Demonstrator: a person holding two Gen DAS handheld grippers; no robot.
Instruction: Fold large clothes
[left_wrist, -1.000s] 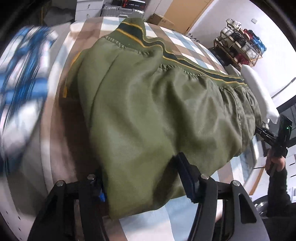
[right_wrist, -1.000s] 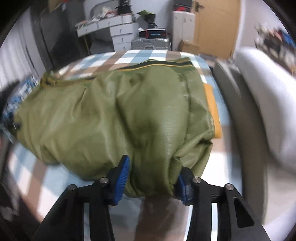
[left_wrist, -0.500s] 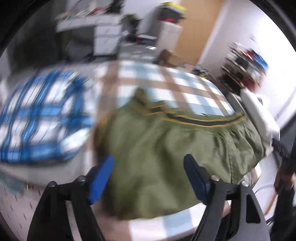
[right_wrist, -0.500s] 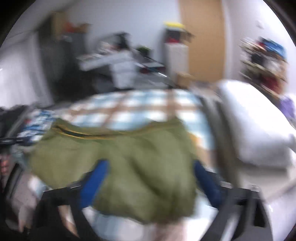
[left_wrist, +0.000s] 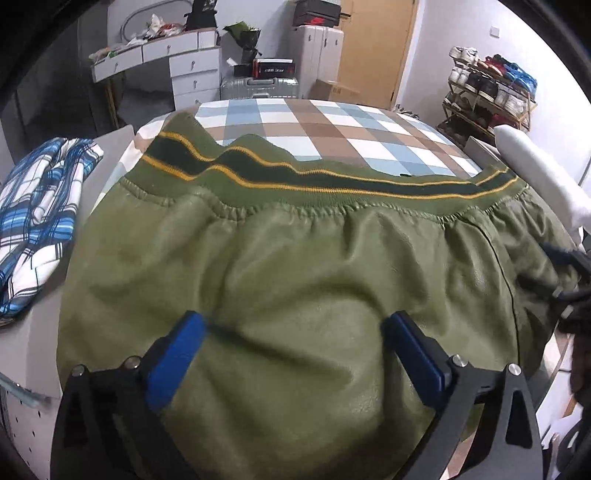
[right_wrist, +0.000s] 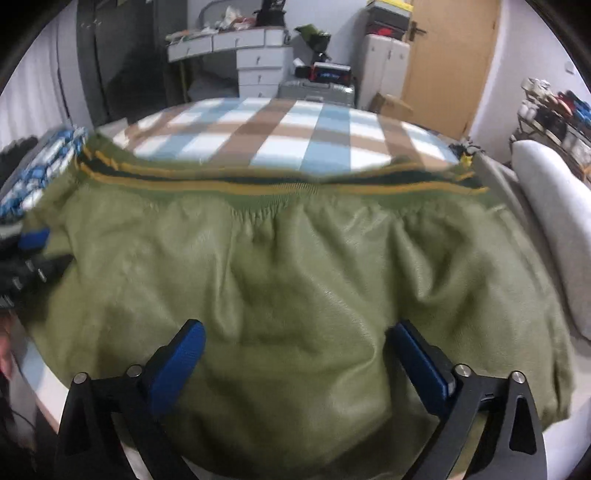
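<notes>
Both grippers released over the folded green jacket (left_wrist: 295, 266).
My left gripper (left_wrist: 295, 332) and right gripper (right_wrist: 295, 339) have just opened wide, pinching nothing; jacket's near edge is hidden beneath them.

Home bedroom: bed with checked cover (left_wrist: 332, 136), white drawer desk (left_wrist: 184, 62), suitcase (left_wrist: 258, 86), shoe rack (left_wrist: 487, 96), wooden door (left_wrist: 373, 48).

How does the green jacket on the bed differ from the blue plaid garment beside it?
The green jacket is plain olive with a striped knit band of dark green and yellow; the blue plaid garment is blue and white checks. The jacket lies spread wide over the checked bed cover, while the plaid garment sits crumpled in a heap at the bed's left edge. The jacket fills most of the view; the plaid heap looks much smaller. Both are clothes lying at the bed.
</notes>
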